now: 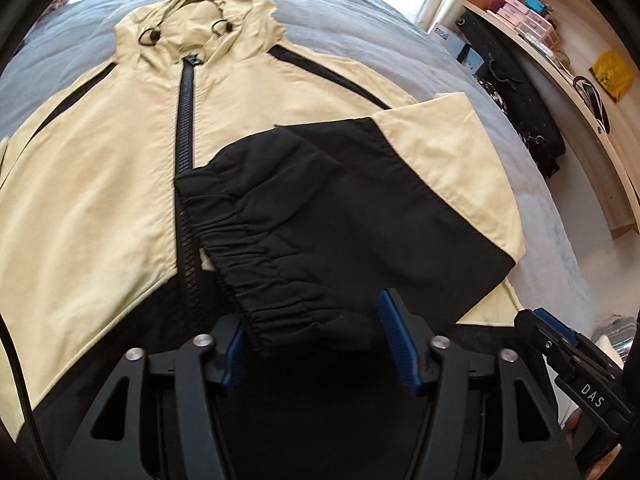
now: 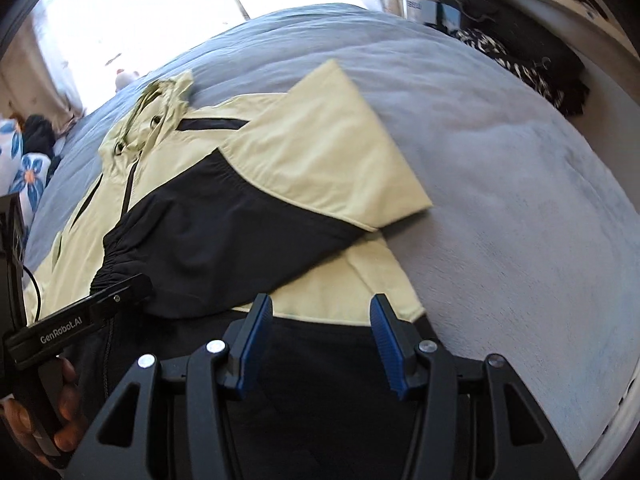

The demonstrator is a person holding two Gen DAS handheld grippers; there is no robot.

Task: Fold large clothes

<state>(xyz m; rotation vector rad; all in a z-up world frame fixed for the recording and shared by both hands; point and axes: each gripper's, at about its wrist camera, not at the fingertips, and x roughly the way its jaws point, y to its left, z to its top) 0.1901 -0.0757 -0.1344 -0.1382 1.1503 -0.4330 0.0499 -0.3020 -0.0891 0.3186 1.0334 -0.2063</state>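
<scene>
Jacket [image 1: 92, 184] — sleeve cuff [image 1: 256, 256] (black) between left gripper [image 1: 316, 344] fingers.

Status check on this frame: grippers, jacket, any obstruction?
Left gripper open around black cuff. Right gripper open over hem. Jacket flat, one sleeve folded across. Nothing obstructing.

A grey-blue bedcover [image 2: 500, 184] spreads across the bed, and a bright window [image 2: 132, 4] with a pale curtain stands beyond its far edge. Off the right edge, a curved wooden shelf [image 1: 560, 76] carries pink boxes [image 1: 520, 16], a blue box [image 1: 535, 2] and a yellow packet [image 1: 612, 74], with dark black-and-white patterned cloth [image 2: 516, 68] heaped below it. At the far left lies a white fabric with blue flowers [image 2: 28, 172], and a small pale plush toy [image 2: 125, 77] sits near the window.
</scene>
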